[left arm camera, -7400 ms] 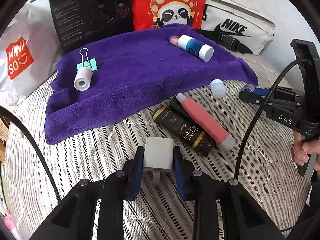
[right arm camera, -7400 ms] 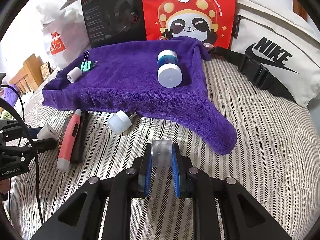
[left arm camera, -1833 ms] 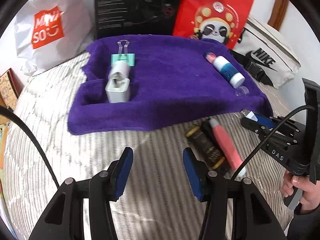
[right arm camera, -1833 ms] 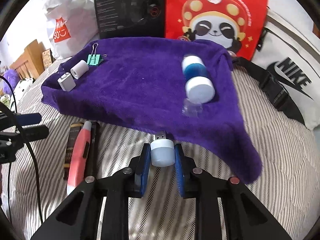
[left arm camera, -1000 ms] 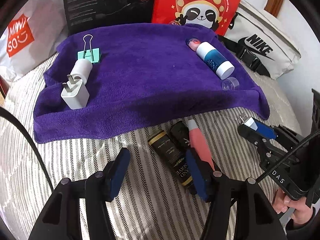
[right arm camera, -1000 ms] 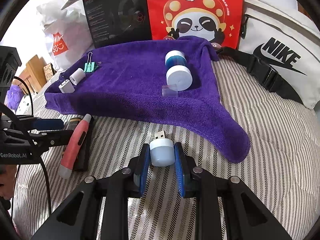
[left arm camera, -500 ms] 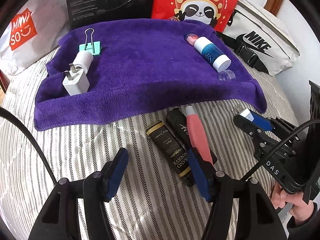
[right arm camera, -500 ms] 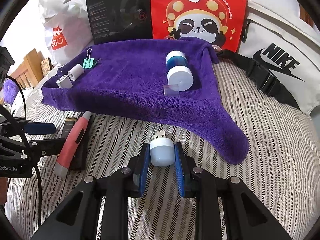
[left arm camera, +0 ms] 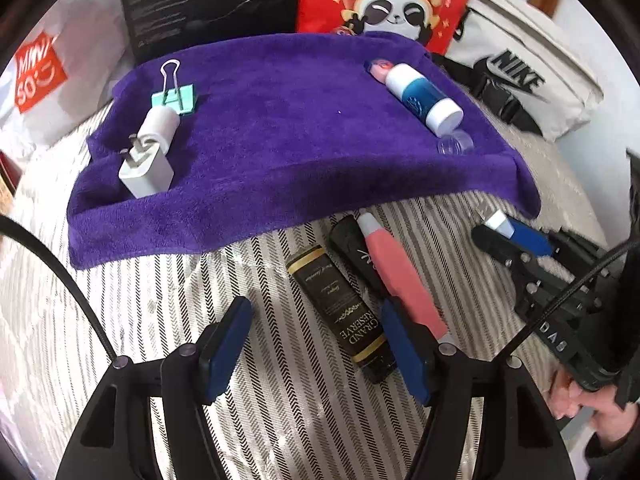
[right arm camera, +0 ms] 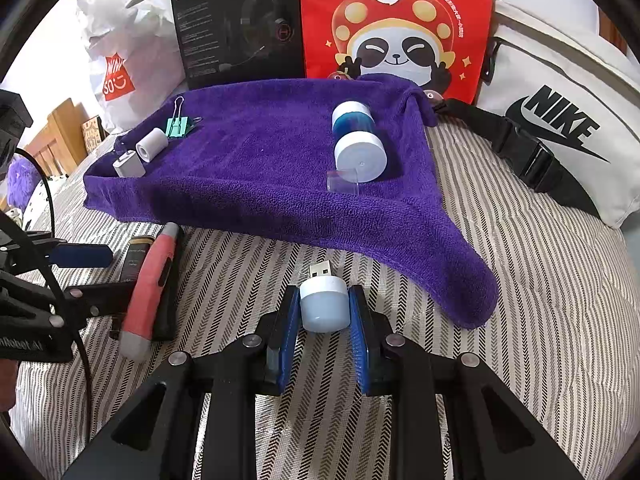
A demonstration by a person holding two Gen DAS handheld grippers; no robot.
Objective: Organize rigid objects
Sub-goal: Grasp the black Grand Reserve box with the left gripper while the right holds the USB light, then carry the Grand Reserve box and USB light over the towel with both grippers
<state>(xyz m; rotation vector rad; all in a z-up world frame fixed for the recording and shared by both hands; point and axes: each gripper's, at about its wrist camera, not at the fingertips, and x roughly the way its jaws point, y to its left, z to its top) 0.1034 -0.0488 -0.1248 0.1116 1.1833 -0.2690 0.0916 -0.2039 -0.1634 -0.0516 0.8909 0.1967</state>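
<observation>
A purple towel (left arm camera: pixel 280 132) lies on the striped bed. On it are a white charger plug (left arm camera: pixel 146 170), a white roll (left arm camera: pixel 160 126), a green binder clip (left arm camera: pixel 176 96), a blue-and-white bottle (left arm camera: pixel 422 98) and a clear cap (left arm camera: pixel 454 144). My left gripper (left arm camera: pixel 316 344) is open and empty, low over a black "Grand Reserve" tube (left arm camera: pixel 344 312), beside a pink pen (left arm camera: pixel 400 276). My right gripper (right arm camera: pixel 324 312) is shut on a small white USB lamp (right arm camera: pixel 323 304), above the bed in front of the towel's edge (right arm camera: pixel 400 248).
A black box (right arm camera: pixel 240 28), a red panda bag (right arm camera: pixel 396 28), a white Nike bag (right arm camera: pixel 560 120) and a Miniso bag (left arm camera: pixel 40 76) stand behind the towel. A second black tube (left arm camera: pixel 356 252) lies under the pink pen. Striped bedding (right arm camera: pixel 540 320) spreads to the right.
My left gripper has moved forward and lower, closing in on the black tube and pink pen. My right gripper stays about where it was, still holding the USB lamp.
</observation>
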